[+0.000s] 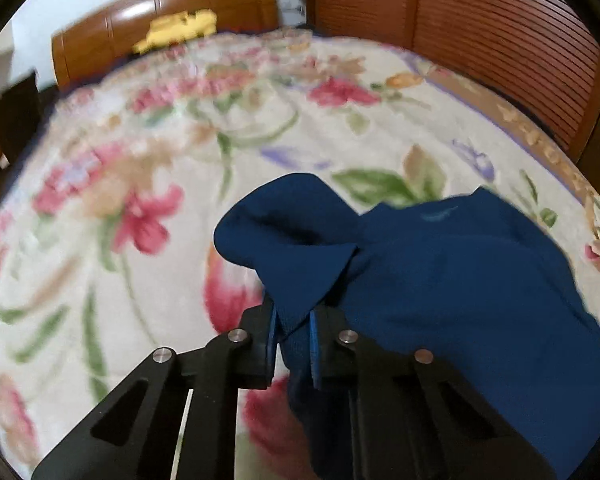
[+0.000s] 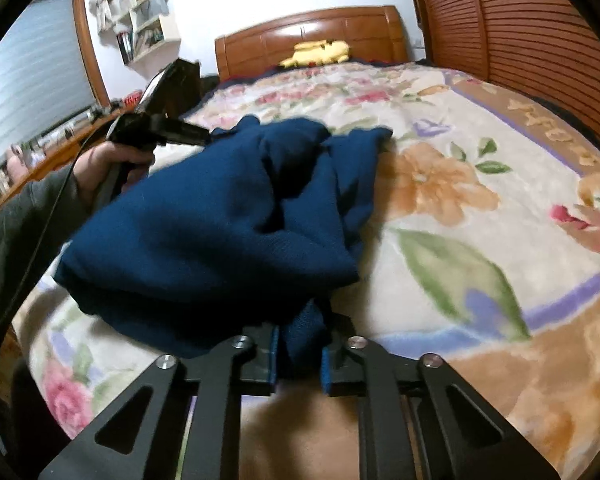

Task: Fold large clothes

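One blue garment (image 2: 220, 216), bunched on the bed and pinched by two grippers.

The single dark blue knit lies heaped near the bed's right edge, toward the foot end, on the floral blanket (image 2: 480, 184). The left gripper (image 1: 292, 332) is clenched on a fold of it, cloth standing up between its blue pads; the right gripper (image 2: 300, 356) is likewise clamped on a bunched edge nearest the foot. In the right wrist view the person's left hand (image 2: 112, 168), in a grey sleeve, grips the left tool at the garment's far left side. The blanket lies open across the bed's middle and up to the wooden headboard (image 2: 312, 36), where one yellow plush toy (image 2: 320, 53) rests. A slatted wooden wardrobe (image 2: 520, 40) stands along the right edge.
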{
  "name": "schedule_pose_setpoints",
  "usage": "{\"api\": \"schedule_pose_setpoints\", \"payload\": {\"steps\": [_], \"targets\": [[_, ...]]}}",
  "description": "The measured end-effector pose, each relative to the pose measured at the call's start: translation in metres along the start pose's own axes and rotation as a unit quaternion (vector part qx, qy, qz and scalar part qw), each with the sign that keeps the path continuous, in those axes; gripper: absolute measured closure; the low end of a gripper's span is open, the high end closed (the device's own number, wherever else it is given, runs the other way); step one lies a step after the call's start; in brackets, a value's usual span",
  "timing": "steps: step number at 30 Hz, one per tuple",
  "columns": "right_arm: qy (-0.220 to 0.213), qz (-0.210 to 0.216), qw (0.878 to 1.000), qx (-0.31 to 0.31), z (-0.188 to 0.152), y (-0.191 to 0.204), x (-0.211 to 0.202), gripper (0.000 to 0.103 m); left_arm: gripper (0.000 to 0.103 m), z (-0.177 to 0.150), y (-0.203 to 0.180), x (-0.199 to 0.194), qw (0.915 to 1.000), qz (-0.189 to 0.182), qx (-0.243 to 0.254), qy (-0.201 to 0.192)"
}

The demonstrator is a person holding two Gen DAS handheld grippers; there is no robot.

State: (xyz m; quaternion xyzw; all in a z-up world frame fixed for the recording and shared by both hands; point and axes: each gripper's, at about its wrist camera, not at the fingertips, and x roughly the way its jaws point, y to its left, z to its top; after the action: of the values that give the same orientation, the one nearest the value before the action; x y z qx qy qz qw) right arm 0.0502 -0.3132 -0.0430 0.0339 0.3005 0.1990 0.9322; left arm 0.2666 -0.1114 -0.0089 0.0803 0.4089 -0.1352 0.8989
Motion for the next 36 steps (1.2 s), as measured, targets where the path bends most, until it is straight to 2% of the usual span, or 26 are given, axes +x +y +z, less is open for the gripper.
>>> {"api": "schedule_pose_setpoints", "payload": {"steps": [1, 6, 11, 15, 19, 24, 27, 30, 36], "targets": [[-0.006, 0.005, 1.000, 0.003, 0.002, -0.002, -0.003, 0.091, 0.090, 0.003, -0.008, -0.017, 0.9998, 0.008, 0.008, -0.018], [-0.014, -0.006, 1.000, 0.004, 0.010, -0.004, -0.017, 0.094, 0.090, 0.010, -0.036, -0.065, 0.9982, 0.020, 0.026, -0.050], [-0.047, -0.038, 0.998, -0.007, 0.023, -0.022, -0.050, 0.096, 0.090, 0.014, -0.070, -0.091, 0.9971, 0.003, 0.038, -0.065], [-0.061, -0.077, 0.995, -0.018, 0.028, -0.056, -0.078, 0.096, 0.090, 0.022, -0.109, -0.094, 0.9958, -0.015, 0.047, -0.078], [-0.068, -0.120, 0.990, -0.015, 0.029, -0.095, -0.100, 0.096, 0.090, 0.043, -0.165, -0.093, 0.9920, -0.028, 0.073, -0.099], [-0.076, -0.187, 0.979, -0.016, 0.034, -0.144, -0.129, 0.096, 0.090, 0.076, -0.237, -0.091, 0.9828, -0.067, 0.086, -0.149], [-0.084, -0.218, 0.972, -0.016, 0.037, -0.171, -0.147, 0.096, 0.090, 0.092, -0.283, -0.084, 0.9777, -0.094, 0.093, -0.163], [-0.088, -0.250, 0.964, -0.008, 0.038, -0.201, -0.163, 0.096, 0.090, 0.104, -0.319, -0.073, 0.9743, -0.126, 0.091, -0.163], [-0.097, -0.292, 0.951, 0.018, 0.024, -0.255, -0.193, 0.096, 0.090, 0.115, -0.395, -0.058, 0.9679, -0.150, 0.124, -0.158]]}}
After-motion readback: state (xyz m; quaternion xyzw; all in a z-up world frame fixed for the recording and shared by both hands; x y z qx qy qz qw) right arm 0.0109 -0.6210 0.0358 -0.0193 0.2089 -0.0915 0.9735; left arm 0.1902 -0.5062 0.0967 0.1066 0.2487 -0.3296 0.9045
